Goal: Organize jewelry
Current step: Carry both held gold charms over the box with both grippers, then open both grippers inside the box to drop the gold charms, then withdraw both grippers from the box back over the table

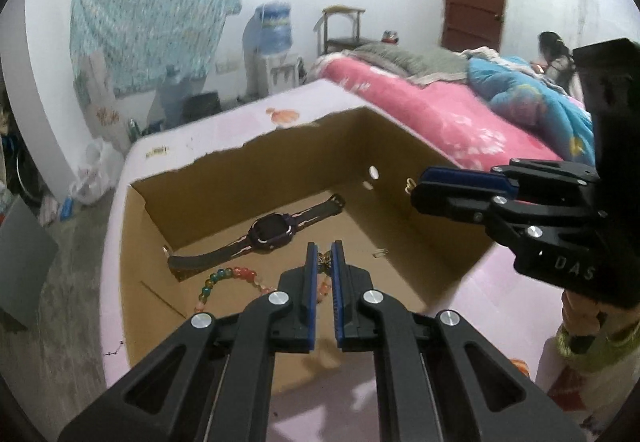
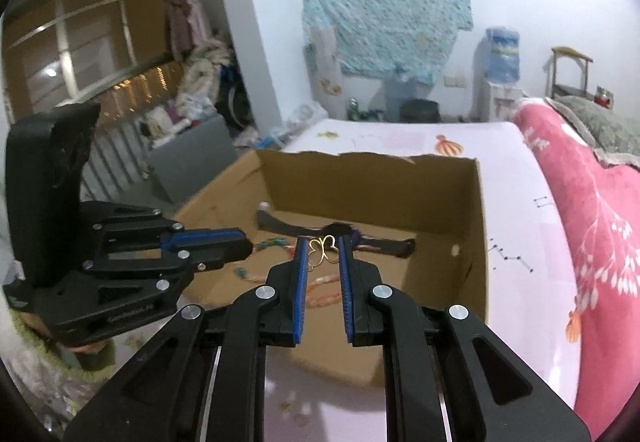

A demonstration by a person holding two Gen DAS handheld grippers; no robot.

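An open cardboard box (image 1: 280, 170) (image 2: 360, 178) stands on a pale pink cover. Inside lie a dark smartwatch (image 1: 272, 230) (image 2: 340, 229) and a bracelet of coloured beads (image 1: 228, 276) (image 2: 320, 298). My left gripper (image 1: 324, 252) (image 2: 249, 242) hangs over the box's near side, shut on a small dark-gold piece (image 1: 324, 262) that shows only as a sliver between the pads. My right gripper (image 2: 324, 244) (image 1: 416, 188) hovers over the box from the right. It is shut on a thin gold butterfly-shaped wire piece (image 2: 325, 251) (image 1: 409, 184).
A bed with a pink blanket (image 1: 440, 110) (image 2: 592, 202) runs along the right side, and a person (image 1: 556, 54) sits at its far end. A thin black bead chain (image 2: 512, 256) lies on the cover right of the box. A small clip (image 1: 380, 252) lies on the box floor.
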